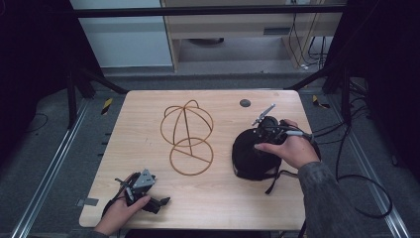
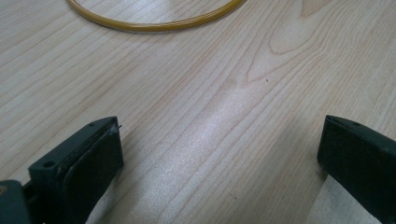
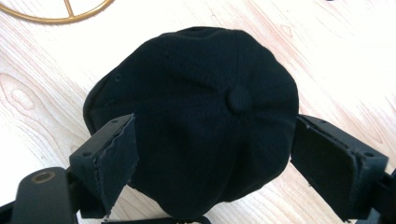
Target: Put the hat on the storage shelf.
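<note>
A black cap (image 1: 252,157) lies crown up on the right half of the wooden table (image 1: 218,198). My right gripper (image 1: 262,139) hovers just above it, held in a hand. In the right gripper view its jaws (image 3: 212,154) stand wide apart on either side of the cap's crown (image 3: 196,116), and the pads do not press on it. A gold wire hat stand (image 1: 187,134) lies at the table's middle. My left gripper (image 1: 164,201) rests low at the front left corner, open over bare wood (image 2: 219,154), with the stand's ring (image 2: 154,25) farther ahead.
A small dark disc (image 1: 244,103) sits near the table's far edge. The cap's strap (image 1: 275,181) trails toward the front. Cables (image 1: 356,183) loop on the floor at the right. Metal rails run along both sides of the table.
</note>
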{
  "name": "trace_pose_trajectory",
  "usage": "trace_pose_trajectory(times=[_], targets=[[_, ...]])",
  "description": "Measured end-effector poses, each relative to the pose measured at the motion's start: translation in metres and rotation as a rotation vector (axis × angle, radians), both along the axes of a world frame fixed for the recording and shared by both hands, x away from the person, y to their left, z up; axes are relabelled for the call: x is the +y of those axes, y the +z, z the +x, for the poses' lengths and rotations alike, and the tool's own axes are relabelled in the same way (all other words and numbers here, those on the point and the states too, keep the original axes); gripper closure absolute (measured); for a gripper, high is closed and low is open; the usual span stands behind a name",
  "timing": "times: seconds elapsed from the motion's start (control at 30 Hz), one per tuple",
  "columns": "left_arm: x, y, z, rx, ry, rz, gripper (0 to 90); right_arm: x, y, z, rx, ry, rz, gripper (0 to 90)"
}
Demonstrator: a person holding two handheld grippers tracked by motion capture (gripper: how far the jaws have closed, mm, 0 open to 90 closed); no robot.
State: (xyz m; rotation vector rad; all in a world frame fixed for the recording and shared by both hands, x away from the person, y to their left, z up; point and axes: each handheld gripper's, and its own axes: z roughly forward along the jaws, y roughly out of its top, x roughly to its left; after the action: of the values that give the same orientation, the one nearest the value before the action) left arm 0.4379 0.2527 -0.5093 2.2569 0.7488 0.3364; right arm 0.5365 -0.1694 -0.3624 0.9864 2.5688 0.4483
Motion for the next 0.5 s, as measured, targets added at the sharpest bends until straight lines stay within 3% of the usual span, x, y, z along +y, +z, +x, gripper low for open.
trace_pose_trajectory(times=[0.1,0.5], targets=[[0.000,0.000,0.000,0.001,0.000,0.000,0.0,0.004,0.004,0.011,0.033,0.012,0.007,16.6],[0.000,0.000,0.000,0.001,-0.001,0.002,0.0,0.012,0.006,0.031,0.092,0.024,-0.007,20.3]])
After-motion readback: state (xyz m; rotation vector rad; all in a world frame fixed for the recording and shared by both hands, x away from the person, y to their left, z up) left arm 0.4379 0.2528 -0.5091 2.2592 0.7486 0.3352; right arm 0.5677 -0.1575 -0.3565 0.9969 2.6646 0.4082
